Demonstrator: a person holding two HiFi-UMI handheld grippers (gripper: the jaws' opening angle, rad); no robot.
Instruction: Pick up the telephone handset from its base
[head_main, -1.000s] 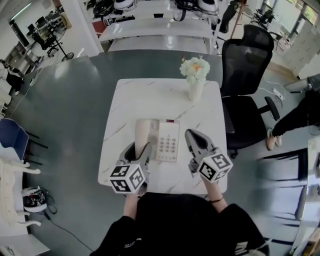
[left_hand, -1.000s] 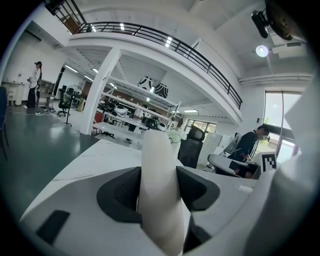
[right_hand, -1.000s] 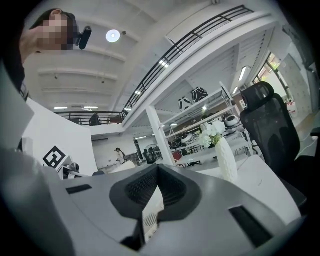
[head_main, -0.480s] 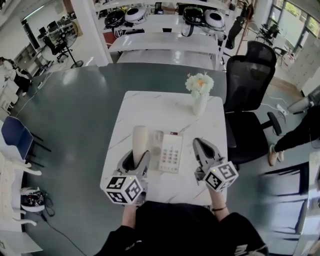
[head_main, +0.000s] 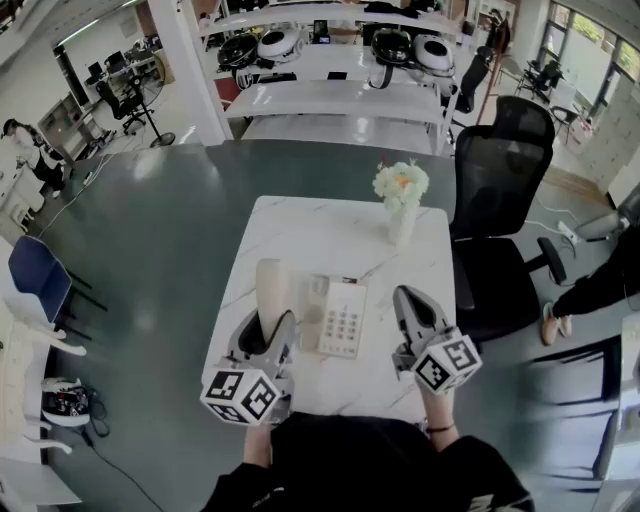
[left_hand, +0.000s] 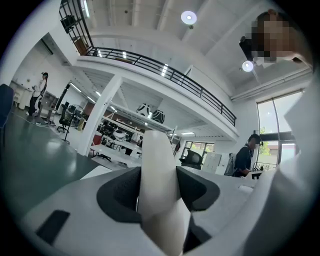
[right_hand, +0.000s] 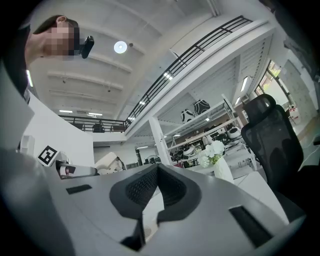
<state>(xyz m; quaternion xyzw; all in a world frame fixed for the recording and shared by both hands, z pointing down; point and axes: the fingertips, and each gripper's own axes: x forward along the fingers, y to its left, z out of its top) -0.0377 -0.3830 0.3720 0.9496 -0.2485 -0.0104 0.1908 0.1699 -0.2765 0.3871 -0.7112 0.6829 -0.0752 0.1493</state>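
Observation:
The cream telephone handset (head_main: 270, 287) is off its cradle, held up left of the telephone base (head_main: 338, 318). The base lies on the white marble table (head_main: 300, 225), keypad showing. My left gripper (head_main: 268, 326) is shut on the handset's near end. In the left gripper view the handset (left_hand: 157, 160) rises between the dark pads (left_hand: 117, 192) of my left gripper (left_hand: 158, 187). My right gripper (head_main: 412, 308) hovers right of the base with its jaws together and nothing in them. In its own view the right gripper (right_hand: 157, 172) has its tips touching.
A white vase of flowers (head_main: 400, 198) stands at the table's far right, also seen as the vase (right_hand: 216, 156). A black office chair (head_main: 500, 190) is right of the table. A person's leg (head_main: 600, 285) is at the right edge, a blue chair (head_main: 35, 280) at the left.
My left gripper has risen with the handset, which has come off the base's cradle and now stands left of it. The right gripper has risen a little.

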